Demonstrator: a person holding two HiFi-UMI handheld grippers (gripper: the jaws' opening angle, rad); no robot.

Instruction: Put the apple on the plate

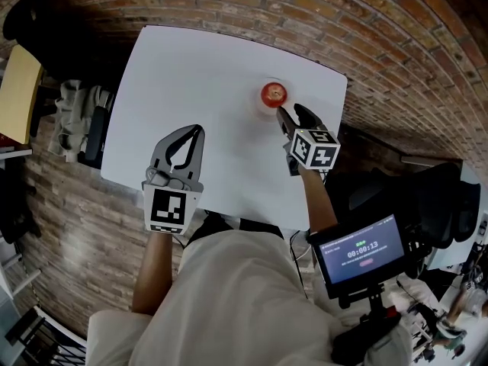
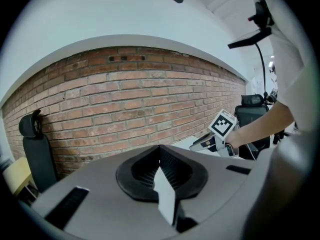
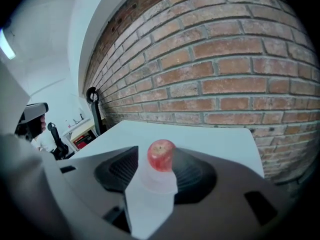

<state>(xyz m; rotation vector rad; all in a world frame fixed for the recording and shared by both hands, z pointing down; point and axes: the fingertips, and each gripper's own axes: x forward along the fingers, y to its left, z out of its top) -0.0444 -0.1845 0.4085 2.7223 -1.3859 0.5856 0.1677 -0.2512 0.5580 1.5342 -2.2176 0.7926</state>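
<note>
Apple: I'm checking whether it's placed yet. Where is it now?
In the head view, the apple sits on the plate at the table's far right, just ahead of the right gripper's open jaws.

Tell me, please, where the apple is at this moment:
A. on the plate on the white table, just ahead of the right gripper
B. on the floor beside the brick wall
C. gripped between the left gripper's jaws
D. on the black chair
A: the apple sits on the plate on the white table, just beyond the tips of the right gripper, whose jaws stand apart and do not touch it.
</note>
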